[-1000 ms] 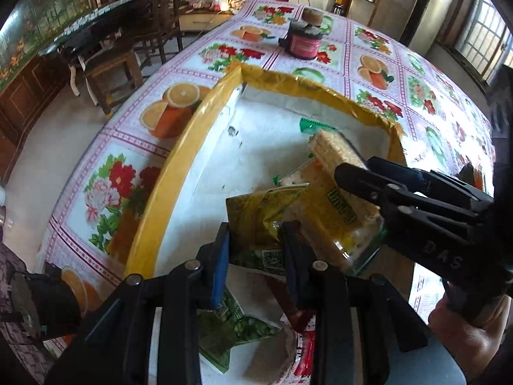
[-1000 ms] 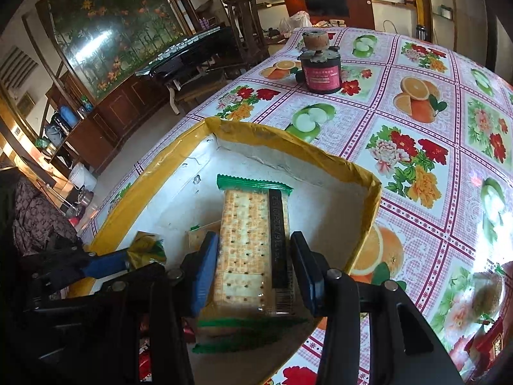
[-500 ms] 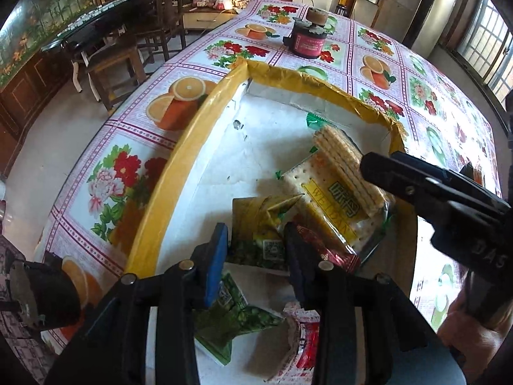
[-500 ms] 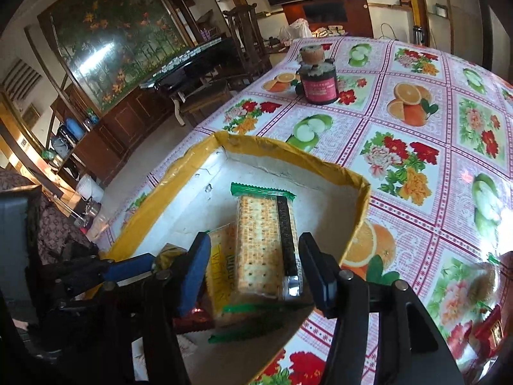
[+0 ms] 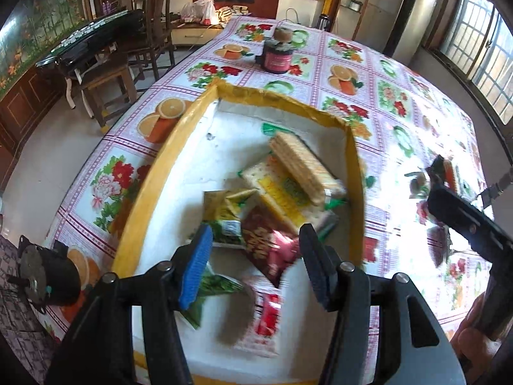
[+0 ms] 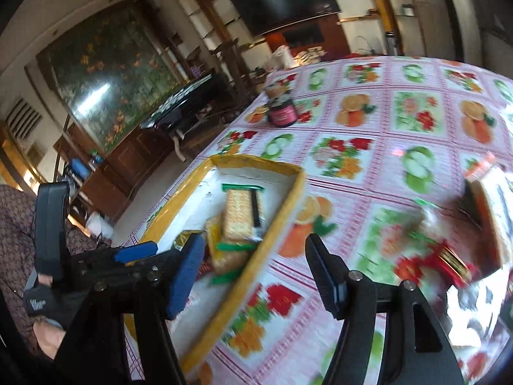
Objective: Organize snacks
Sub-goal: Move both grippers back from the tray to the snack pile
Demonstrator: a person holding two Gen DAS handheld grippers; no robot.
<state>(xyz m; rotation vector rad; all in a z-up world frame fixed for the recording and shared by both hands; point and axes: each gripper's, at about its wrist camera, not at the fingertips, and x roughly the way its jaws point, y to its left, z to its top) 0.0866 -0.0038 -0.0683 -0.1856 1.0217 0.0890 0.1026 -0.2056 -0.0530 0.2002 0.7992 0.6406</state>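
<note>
Your right tool (image 6: 256, 266) no longer grips the cracker pack (image 6: 242, 213); its jaws have just been opening and now stand empty over the surface (image 6: 400, 134), outside the tray (image 6: 275, 221). Your left tool (image 5: 255, 256) has let go of the yellow-green packet (image 5: 224, 211); its jaws have also just been opening, above the snacks.

A home's living or dining room, it seems; wooden chairs (image 5: 150, 25), wall television (image 6: 285, 0), flowered bench (image 5: 384, 89) cloth.

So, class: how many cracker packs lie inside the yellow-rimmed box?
2: the upper cracker pack lies on its edge across the flat yellow-labelled pack, by the box right wall. Others may be hidden.
</note>
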